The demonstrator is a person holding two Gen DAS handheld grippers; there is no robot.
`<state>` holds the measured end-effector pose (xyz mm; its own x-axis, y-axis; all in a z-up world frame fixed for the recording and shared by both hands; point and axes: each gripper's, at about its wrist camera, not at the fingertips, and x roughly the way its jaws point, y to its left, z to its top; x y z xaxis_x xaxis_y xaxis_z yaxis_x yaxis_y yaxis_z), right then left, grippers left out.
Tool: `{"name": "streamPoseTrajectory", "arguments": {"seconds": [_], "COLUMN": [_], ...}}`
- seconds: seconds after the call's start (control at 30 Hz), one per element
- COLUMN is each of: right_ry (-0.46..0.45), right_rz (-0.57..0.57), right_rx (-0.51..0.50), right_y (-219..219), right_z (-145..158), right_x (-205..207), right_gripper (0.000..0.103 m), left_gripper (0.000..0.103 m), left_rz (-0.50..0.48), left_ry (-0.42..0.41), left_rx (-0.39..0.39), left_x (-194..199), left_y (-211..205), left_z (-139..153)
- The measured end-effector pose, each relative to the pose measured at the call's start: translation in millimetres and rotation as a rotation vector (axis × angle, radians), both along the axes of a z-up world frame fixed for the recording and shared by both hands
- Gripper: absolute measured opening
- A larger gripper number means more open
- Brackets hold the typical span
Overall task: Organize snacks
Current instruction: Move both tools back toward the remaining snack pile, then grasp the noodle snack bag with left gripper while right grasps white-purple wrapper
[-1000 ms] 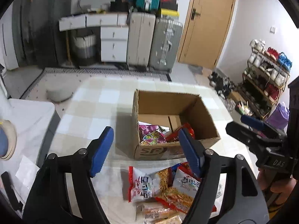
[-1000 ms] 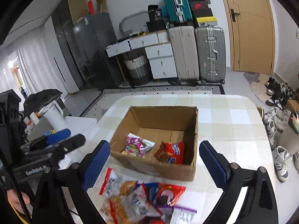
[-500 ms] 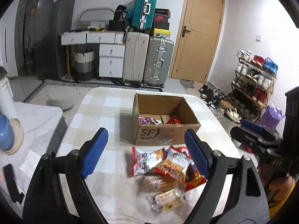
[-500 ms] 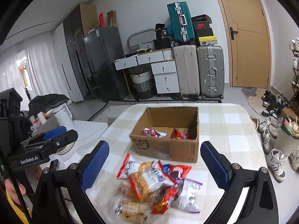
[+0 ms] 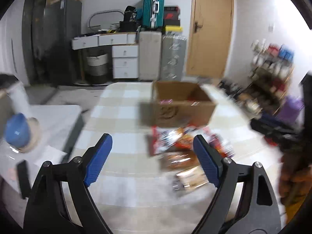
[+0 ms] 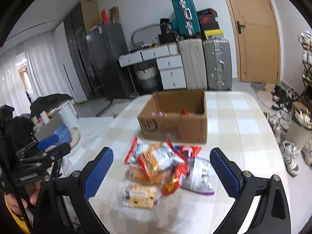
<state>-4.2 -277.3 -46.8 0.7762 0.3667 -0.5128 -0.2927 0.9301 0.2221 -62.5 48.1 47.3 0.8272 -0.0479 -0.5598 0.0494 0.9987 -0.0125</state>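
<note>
An open cardboard box (image 6: pixel 175 120) stands on the checked table (image 6: pixel 243 128), with a pink packet (image 6: pixel 158 113) and a red packet (image 6: pixel 184 112) inside. It also shows in the left wrist view (image 5: pixel 181 107). A pile of snack packets (image 6: pixel 165 165) lies on the table in front of the box, and shows blurred in the left wrist view (image 5: pixel 185 148). My right gripper (image 6: pixel 161 169) is open and empty, held back above the pile. My left gripper (image 5: pixel 152 158) is open and empty, left of the pile.
A white side table (image 5: pixel 48 120) with a blue bowl (image 5: pixel 16 132) stands left of the checked table. Suitcases (image 6: pixel 204 64), drawers and a fridge line the back wall. A shoe rack (image 5: pixel 273 68) and shoes (image 6: pixel 288 152) are on the right.
Both grippers have pulled back and away from the box, so box and pile look farther off. Both stay open and empty. The left wrist view is now blurred by motion.
</note>
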Motion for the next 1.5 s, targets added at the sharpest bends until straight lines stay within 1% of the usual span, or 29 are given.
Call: {"name": "streamPoseTrajectory", "arguments": {"seconds": [0.03,0.1,0.17,0.23,0.33,0.5,0.57,0.63,0.67,0.7,0.77,0.87,1.03,1.13,1.2,1.33,1.5], "right_ry": [0.011,0.04,0.063,0.079,0.1,0.131,0.138,0.147,0.152,0.161,0.179,0.21,0.27,0.311,0.325,0.357,0.372], "right_rz": [-0.003,-0.012,-0.02,-0.034,-0.048,-0.054,-0.053,-0.057,-0.06,-0.062,-0.059,-0.076,-0.085,-0.083,-0.074,-0.081,-0.076], "right_rx": [0.001,0.012,0.024,0.029,0.038,0.057,0.062,0.066,0.065,0.067,0.077,0.077,0.115,0.128,0.149,0.152,0.173], "right_y": [-1,-5,-10,-15,-24,-31,-32,-34,-35,-36,-39,-44,-56,-58,-59,-60,-63], "right_z": [-6,-18,-29,-37,-49,-61,-63,-67,-68,-71,-76,-84,-97,-106,-110,-119,-125], "right_x": [1,3,6,9,14,25,29,34,35,37,42,51,71,84,90,104,111], "right_gripper": [0.101,0.101,0.101,0.101,0.101,0.101,0.101,0.101,0.101,0.101,0.101,0.101,0.101,0.101,0.101,0.101,0.101], "left_gripper": [0.085,0.085,0.085,0.085,0.085,0.085,0.085,0.086,0.089,0.096,0.102,0.102,0.102,0.102,0.102,0.102,0.102], "left_rz": [0.023,0.02,0.005,0.013,0.013,0.008,-0.01,-0.052,-0.063,-0.075,-0.097,-0.124,-0.146,-0.177,-0.197,-0.224,-0.269], "left_ry": [0.015,0.04,0.082,0.136,0.153,0.163,0.163,0.149,0.144,0.141,0.143,0.151,0.18,0.204,0.225,0.247,0.292], "left_rx": [0.03,0.041,0.042,0.072,0.081,0.045,0.024,-0.015,-0.023,-0.027,-0.027,-0.022,-0.004,-0.003,-0.011,0.006,0.012], "left_x": [4,15,25,36,48,73,80,87,87,90,95,103,126,138,150,170,190], "left_y": [-4,-11,-15,-19,-22,-21,-22,-24,-24,-27,-32,-43,-59,-71,-78,-93,-109], "left_z": [-9,-27,-44,-62,-75,-83,-84,-85,-84,-84,-82,-81,-86,-91,-94,-102,-113]}}
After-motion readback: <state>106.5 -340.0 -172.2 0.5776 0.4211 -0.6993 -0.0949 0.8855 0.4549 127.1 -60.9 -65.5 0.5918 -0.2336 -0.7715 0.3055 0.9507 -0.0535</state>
